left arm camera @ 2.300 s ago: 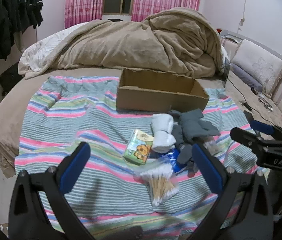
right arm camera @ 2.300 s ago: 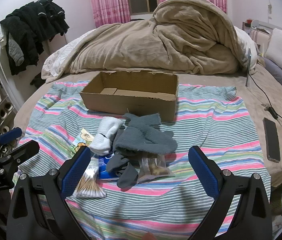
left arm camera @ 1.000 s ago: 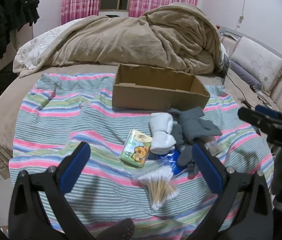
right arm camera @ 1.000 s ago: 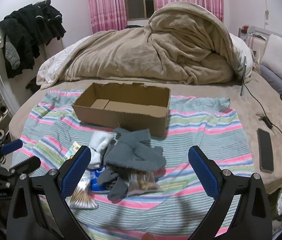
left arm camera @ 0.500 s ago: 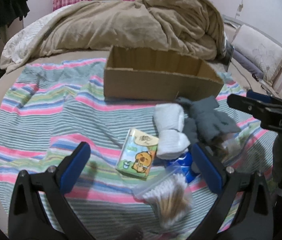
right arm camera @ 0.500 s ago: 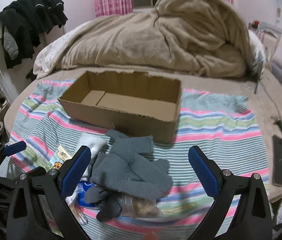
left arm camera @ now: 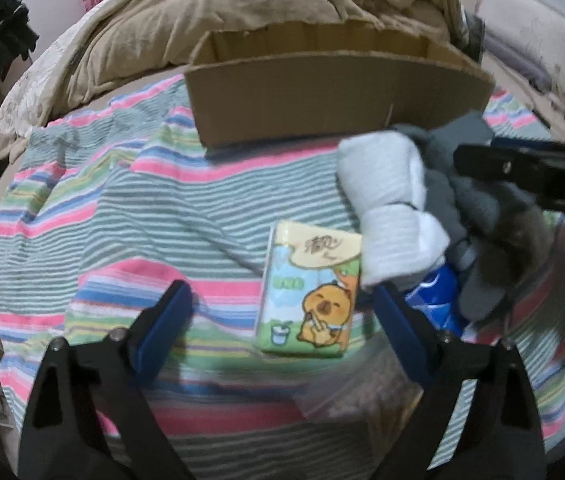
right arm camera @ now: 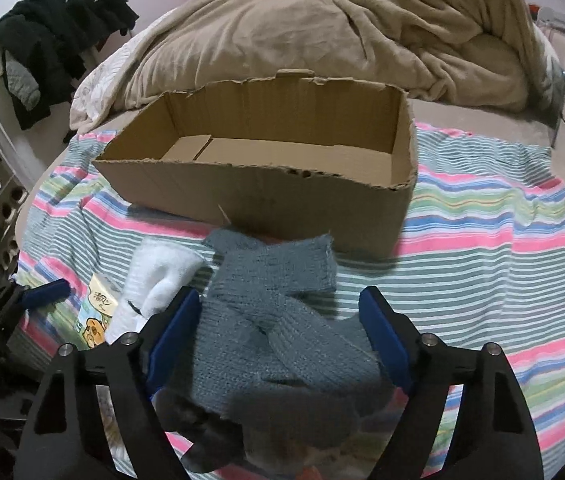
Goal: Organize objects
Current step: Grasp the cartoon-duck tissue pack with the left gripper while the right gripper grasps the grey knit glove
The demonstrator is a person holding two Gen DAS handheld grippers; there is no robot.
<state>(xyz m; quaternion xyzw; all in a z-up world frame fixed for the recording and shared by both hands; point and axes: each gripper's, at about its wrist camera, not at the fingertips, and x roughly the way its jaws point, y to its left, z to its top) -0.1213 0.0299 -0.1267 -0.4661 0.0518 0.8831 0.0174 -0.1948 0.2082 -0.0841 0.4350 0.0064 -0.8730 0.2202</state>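
Grey knitted gloves (right arm camera: 278, 332), crossed in a soft heap on the striped pink, green and blue bedspread (right arm camera: 482, 240), lying directly between the blue pads of the right gripper (right arm camera: 280, 334), long axis running from 11 to 5 o'clock in the right wrist view. Right jaws closing, pads flanking the heap at either side but not yet seen pressing it. Small cartoon-printed tissue packet (left arm camera: 310, 288), flat, long axis toward 12 o'clock, just ahead of the left gripper (left arm camera: 282, 320) and nearer its 3 o'clock pad; left jaws likewise closing, nothing pressed. Right hand nearer the gloves, left hand nearer the packet. Open brown cardboard box (right arm camera: 266, 184), empty, at 12 o'clock beyond both, its near wall just behind the gloves. Rolled white sock (left arm camera: 390, 204) touching the gloves at their 9 o'clock side, close beside the packet; possible snag on lifting. Clear bag (left arm camera: 362, 392) blurred at 5 o'clock from the packet. Rumpled beige blanket (right arm camera: 322, 40) behind the box.
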